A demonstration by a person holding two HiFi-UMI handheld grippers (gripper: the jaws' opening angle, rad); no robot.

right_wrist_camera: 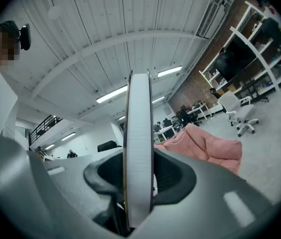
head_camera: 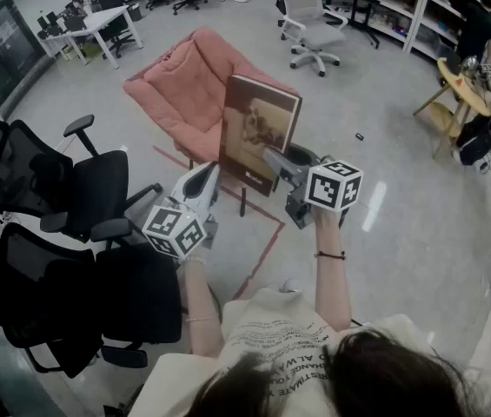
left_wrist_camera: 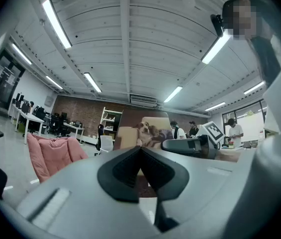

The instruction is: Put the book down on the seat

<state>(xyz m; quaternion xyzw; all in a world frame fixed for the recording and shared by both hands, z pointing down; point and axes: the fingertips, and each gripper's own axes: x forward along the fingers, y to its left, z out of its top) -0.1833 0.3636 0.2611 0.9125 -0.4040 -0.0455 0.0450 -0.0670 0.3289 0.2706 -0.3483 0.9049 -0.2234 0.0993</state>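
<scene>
Right gripper [head_camera: 273,160] jaws tight on upright book [head_camera: 258,124] edge; left gripper [head_camera: 211,173] jaws together, empty.

Book [head_camera: 258,124] is covering the near side of the pink seat [head_camera: 180,89]. Its lower edge is sitting behind the right gripper [head_camera: 278,161] and left gripper [head_camera: 213,172]. Left gripper is possibly touching the book's corner, with the contact spot hiding behind its own body. Cover print is reading too small. Black chairs [head_camera: 141,294] are running off the left edge. In the right gripper view, the book's bottom is sinking out of sight between the jaws
</scene>
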